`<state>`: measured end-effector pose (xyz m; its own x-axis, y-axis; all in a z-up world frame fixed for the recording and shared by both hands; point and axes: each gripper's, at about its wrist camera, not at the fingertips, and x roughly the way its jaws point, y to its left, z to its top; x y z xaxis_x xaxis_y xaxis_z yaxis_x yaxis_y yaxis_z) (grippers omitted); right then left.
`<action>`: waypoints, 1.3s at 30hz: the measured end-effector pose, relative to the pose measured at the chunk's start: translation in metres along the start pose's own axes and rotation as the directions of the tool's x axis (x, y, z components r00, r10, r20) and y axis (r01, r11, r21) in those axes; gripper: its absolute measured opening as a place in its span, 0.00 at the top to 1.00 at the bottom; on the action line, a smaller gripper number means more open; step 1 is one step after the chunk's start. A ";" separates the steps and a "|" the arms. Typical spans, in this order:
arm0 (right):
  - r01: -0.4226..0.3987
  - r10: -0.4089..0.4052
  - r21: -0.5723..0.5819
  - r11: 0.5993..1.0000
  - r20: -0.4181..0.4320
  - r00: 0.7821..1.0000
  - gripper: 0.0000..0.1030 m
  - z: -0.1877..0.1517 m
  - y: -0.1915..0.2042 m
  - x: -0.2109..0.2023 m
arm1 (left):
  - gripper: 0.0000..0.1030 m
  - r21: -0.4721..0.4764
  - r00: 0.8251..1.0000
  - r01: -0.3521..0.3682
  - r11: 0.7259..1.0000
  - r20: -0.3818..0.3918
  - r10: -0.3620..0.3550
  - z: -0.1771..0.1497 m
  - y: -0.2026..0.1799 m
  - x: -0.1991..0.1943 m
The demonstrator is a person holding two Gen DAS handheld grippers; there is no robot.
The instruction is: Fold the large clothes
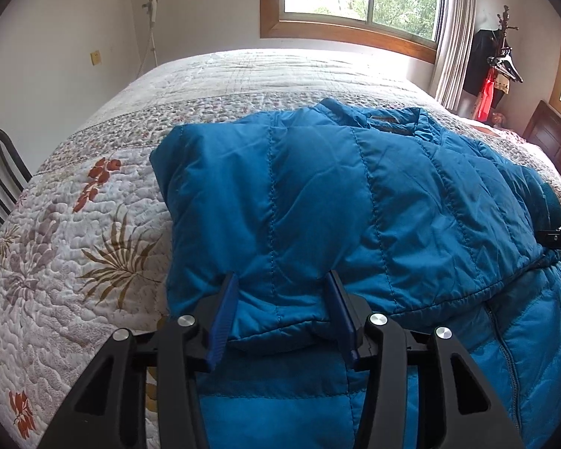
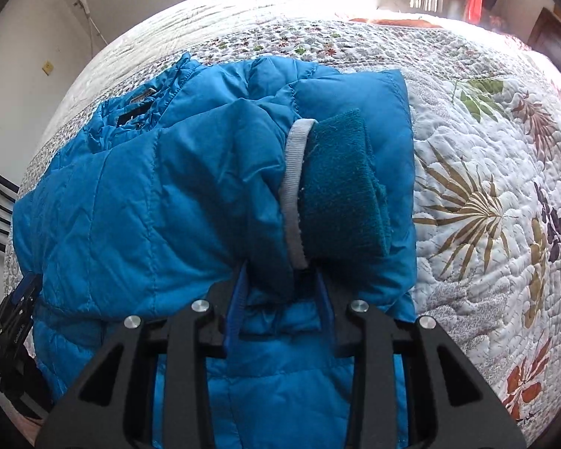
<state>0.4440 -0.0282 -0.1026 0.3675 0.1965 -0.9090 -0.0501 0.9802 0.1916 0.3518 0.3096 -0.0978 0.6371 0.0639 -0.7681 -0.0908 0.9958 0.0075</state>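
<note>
Blue puffer jacket (image 1: 355,194) lies on the floral quilt (image 1: 74,224), sleeves already folded in w/ one cuff (image 2: 333,187) on top. Left gripper (image 1: 280,299) & right gripper (image 2: 280,280) each stand spread around the near folded edge w/ fabric between the fingers, not pinched, prob. placed to carry that edge over for the next fold.

A home bedroom: a wide bed (image 1: 243,86) under a floral quilted bedspread (image 2: 478,194), a wood-framed window (image 1: 355,0) with a curtain (image 1: 454,37), and a coat stand (image 1: 503,45) hung with clothes in the corner.
</note>
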 end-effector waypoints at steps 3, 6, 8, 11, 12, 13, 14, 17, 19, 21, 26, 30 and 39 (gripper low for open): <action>-0.024 0.024 0.006 1.000 0.016 1.000 0.68 -0.005 -0.003 -0.020 | 0.53 -0.014 1.000 0.003 1.000 0.022 -0.002 0.003 0.005 -0.019; -0.052 0.051 0.006 0.999 0.061 0.997 0.66 -0.014 -0.008 -0.051 | 0.52 -0.030 0.999 -0.004 1.000 0.050 0.005 0.005 0.012 -0.047; -0.077 0.077 0.002 0.997 0.093 0.993 0.65 -0.024 -0.013 -0.072 | 0.49 -0.045 0.998 0.017 0.999 0.053 -0.015 0.004 0.019 -0.064; -0.085 0.087 -0.020 0.996 0.110 0.990 0.64 -0.045 -0.021 -0.094 | 0.45 -0.033 0.999 0.003 0.999 0.038 -0.001 -0.009 0.026 -0.087; -0.075 0.078 -0.033 0.997 0.110 0.991 0.63 -0.054 -0.023 -0.099 | 0.43 -0.020 0.999 -0.010 1.000 0.032 0.011 -0.017 0.028 -0.094; -0.067 0.071 -0.044 0.997 0.107 0.992 0.63 -0.065 -0.026 -0.104 | 0.40 -0.012 0.999 -0.019 1.000 0.026 0.019 -0.026 0.030 -0.101; -0.062 0.067 -0.051 0.997 0.107 0.992 0.61 -0.075 -0.028 -0.108 | 0.36 -0.009 1.000 -0.024 1.000 0.018 0.024 -0.034 0.031 -0.107; -0.067 0.075 -0.082 0.994 0.096 0.993 0.47 -0.111 -0.038 -0.119 | 0.35 -0.018 0.998 -0.051 0.999 -0.026 0.050 -0.067 0.038 -0.123; -0.060 0.070 -0.109 0.992 0.088 0.994 0.42 -0.137 -0.043 -0.124 | 0.34 -0.021 0.998 -0.043 0.999 -0.036 0.042 -0.089 0.039 -0.135; -0.068 0.078 -0.125 0.990 0.079 0.994 0.39 -0.162 -0.047 -0.128 | 0.31 -0.011 0.998 -0.045 0.999 -0.039 0.045 -0.112 0.037 -0.149; -0.114 0.121 -0.114 0.987 0.053 0.991 0.35 -0.212 -0.062 -0.135 | 0.28 -0.014 0.999 -0.014 1.000 -0.044 0.014 -0.157 0.029 -0.177; -0.092 0.098 -0.111 0.990 0.047 0.994 0.31 -0.243 -0.069 -0.137 | 0.28 -0.020 0.998 0.021 1.000 -0.063 -0.022 -0.185 0.023 -0.187; -0.113 0.112 -0.104 0.988 -0.020 0.994 0.31 -0.270 -0.072 -0.119 | 0.27 -0.033 0.989 0.091 0.995 -0.117 -0.094 -0.214 0.009 -0.178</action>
<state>0.1533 -0.1153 -0.1079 0.3407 0.3052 -0.8893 -0.1876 0.9489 0.2538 0.0739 0.2937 -0.0983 0.5486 -0.0381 -0.8352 -0.0574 0.9949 -0.0830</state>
